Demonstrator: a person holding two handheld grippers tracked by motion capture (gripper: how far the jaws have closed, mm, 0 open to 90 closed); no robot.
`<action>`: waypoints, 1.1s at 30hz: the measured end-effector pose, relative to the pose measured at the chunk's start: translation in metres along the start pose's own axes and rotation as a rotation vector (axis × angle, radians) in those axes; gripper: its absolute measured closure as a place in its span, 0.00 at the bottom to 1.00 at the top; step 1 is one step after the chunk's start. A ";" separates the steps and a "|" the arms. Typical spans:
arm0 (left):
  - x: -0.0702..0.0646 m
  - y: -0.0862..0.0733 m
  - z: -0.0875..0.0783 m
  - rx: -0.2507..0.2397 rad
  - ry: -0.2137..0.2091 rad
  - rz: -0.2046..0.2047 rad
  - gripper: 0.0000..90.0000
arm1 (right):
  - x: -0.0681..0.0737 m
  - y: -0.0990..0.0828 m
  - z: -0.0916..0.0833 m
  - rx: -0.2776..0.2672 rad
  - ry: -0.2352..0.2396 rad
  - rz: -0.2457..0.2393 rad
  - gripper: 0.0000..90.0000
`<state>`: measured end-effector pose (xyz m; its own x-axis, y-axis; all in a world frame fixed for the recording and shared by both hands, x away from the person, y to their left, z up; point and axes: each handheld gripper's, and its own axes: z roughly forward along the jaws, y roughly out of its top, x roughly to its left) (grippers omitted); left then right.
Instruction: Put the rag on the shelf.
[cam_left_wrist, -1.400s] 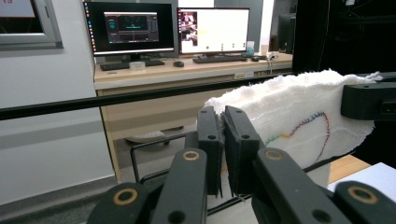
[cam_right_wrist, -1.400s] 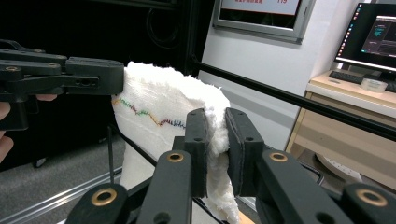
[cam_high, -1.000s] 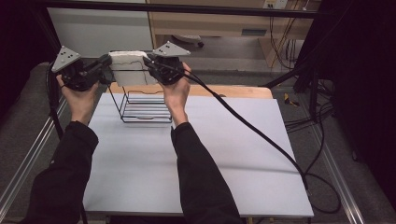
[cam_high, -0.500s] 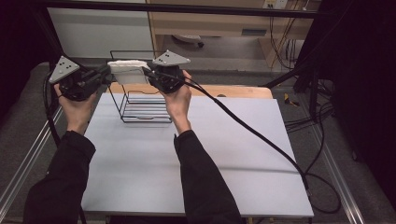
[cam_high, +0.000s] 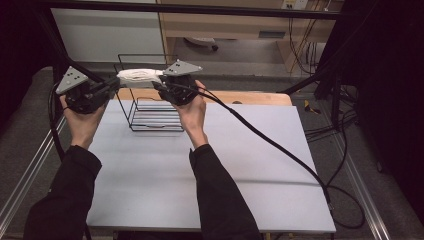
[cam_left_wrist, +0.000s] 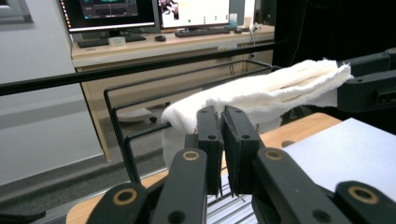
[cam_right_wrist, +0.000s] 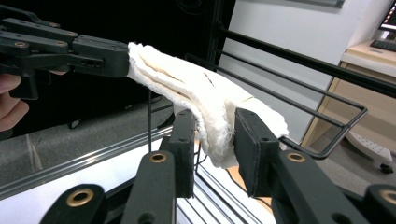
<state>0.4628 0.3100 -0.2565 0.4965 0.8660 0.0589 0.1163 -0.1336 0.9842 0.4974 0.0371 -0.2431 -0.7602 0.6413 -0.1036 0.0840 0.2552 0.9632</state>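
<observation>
The left claw (cam_left_wrist: 223, 122) is clamped on one end of a folded white cloth (cam_high: 140, 77), its jaws nearly together with the fabric pinched between them. The right claw (cam_right_wrist: 215, 135) has just been opening: the cloth's other end hangs between its parted jaws, touching the right one at most. The cloth spans between both claws, above the top rim of a black wire basket (cam_high: 150, 112) standing at the far edge of the grey surface (cam_high: 165, 175).

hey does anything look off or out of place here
Nothing is spilled or damaged. The folded white cloth hangs over the black wire basket: left gripper clamps one end, while the right gripper has just been opening, jaws loose around the other.
</observation>
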 end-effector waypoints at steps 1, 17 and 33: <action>0.000 -0.001 0.000 0.005 -0.004 -0.001 0.95 | 0.000 0.000 0.000 0.005 0.003 0.004 0.73; -0.001 -0.008 0.000 0.045 -0.007 0.016 0.97 | 0.003 0.004 -0.008 0.010 -0.002 0.000 0.64; 0.002 -0.007 -0.011 0.062 -0.026 -0.003 0.82 | 0.001 -0.007 0.008 0.063 0.010 0.049 0.97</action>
<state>0.4533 0.3180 -0.2612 0.5180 0.8539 0.0508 0.1703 -0.1612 0.9721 0.5014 0.0419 -0.2524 -0.7606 0.6469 -0.0541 0.1615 0.2693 0.9494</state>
